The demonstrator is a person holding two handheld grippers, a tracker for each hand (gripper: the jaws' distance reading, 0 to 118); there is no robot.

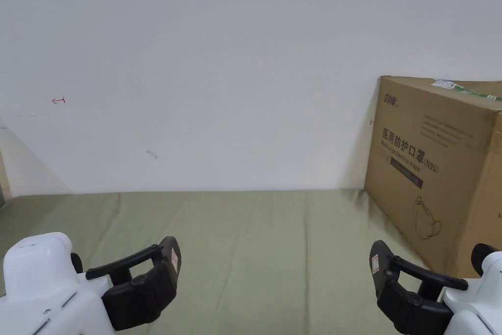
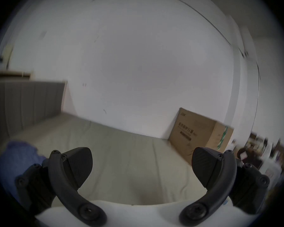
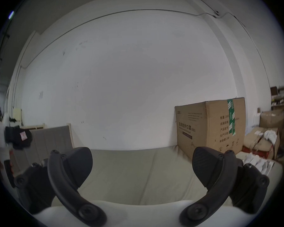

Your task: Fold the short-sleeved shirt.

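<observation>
A blue piece of cloth (image 2: 18, 156) lies on the bed at the far left of the left gripper view, just beyond that gripper's left jaw; I cannot tell whether it is the shirt. My left gripper (image 1: 157, 277) (image 2: 142, 156) hovers over the green sheet (image 1: 255, 233) at the lower left, jaws wide apart and holding nothing. My right gripper (image 1: 387, 282) (image 3: 142, 156) hovers at the lower right, also open and holding nothing. The left gripper (image 3: 18, 137) appears far off at the left edge of the right gripper view.
A large cardboard box (image 1: 431, 179) (image 2: 195, 132) (image 3: 208, 127) stands on the sheet at the back right, against the white wall (image 1: 220, 81). A grey padded headboard (image 2: 23, 102) (image 3: 52, 138) bounds the left side. More boxes and clutter (image 3: 262, 137) sit beyond the right edge.
</observation>
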